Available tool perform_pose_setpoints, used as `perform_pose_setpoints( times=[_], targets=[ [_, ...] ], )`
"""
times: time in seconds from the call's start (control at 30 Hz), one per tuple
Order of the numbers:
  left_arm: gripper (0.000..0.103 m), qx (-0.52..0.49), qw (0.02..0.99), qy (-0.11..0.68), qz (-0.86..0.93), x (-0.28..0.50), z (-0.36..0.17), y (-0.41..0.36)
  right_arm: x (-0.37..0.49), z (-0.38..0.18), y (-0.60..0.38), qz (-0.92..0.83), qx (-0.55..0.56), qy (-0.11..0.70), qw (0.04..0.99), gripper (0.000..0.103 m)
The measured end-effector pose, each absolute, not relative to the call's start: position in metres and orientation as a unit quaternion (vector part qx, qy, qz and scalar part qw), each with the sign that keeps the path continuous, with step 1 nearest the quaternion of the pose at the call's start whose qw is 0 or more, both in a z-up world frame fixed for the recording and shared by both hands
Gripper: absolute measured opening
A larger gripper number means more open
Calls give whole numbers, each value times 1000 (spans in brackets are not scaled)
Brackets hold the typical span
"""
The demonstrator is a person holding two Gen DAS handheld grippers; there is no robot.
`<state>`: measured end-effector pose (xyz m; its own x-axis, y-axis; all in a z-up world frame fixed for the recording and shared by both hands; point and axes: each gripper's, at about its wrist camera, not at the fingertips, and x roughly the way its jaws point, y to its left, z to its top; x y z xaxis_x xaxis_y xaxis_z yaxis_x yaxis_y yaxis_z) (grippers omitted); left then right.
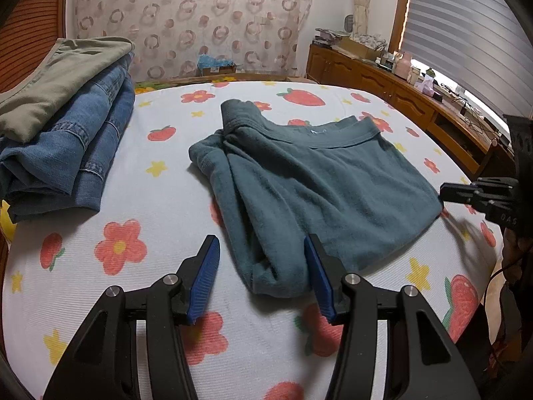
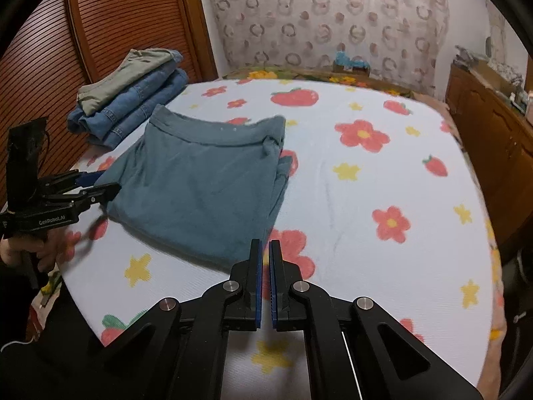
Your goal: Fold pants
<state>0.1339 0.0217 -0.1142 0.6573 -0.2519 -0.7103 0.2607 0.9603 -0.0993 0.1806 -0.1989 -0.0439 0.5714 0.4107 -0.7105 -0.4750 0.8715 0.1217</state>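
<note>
Teal fleece pants lie folded on the flowered bed sheet, waistband toward the far side. My left gripper is open and straddles their near left corner; the right pad rests against the fabric, while the left pad is clear of it. In the right wrist view the pants lie left of centre, with the left gripper at their left corner. My right gripper is shut at the pants' near right corner, and no fabric shows between its pads. The right gripper shows from the side at that corner.
A stack of folded blue jeans topped by an olive garment sits at the bed's far left. A slatted wooden panel stands behind it. A cluttered wooden cabinet runs along the right. A hand holds the left gripper.
</note>
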Motion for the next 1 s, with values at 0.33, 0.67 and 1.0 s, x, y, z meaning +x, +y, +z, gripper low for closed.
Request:
perform_pose_setpoints(
  times=[0.33, 0.67, 1.0],
  targets=[
    [54, 5, 911, 388, -141, 133, -114, 23, 207, -39, -177, 241, -45, 397, 885, 38],
    [54, 4, 911, 387, -142, 134, -114, 22, 242, -50, -152, 216, -49, 418, 881, 42],
    [54, 4, 911, 387, -142, 133, -113, 22, 247, -59, -144, 185, -56, 403, 895, 57]
  ],
)
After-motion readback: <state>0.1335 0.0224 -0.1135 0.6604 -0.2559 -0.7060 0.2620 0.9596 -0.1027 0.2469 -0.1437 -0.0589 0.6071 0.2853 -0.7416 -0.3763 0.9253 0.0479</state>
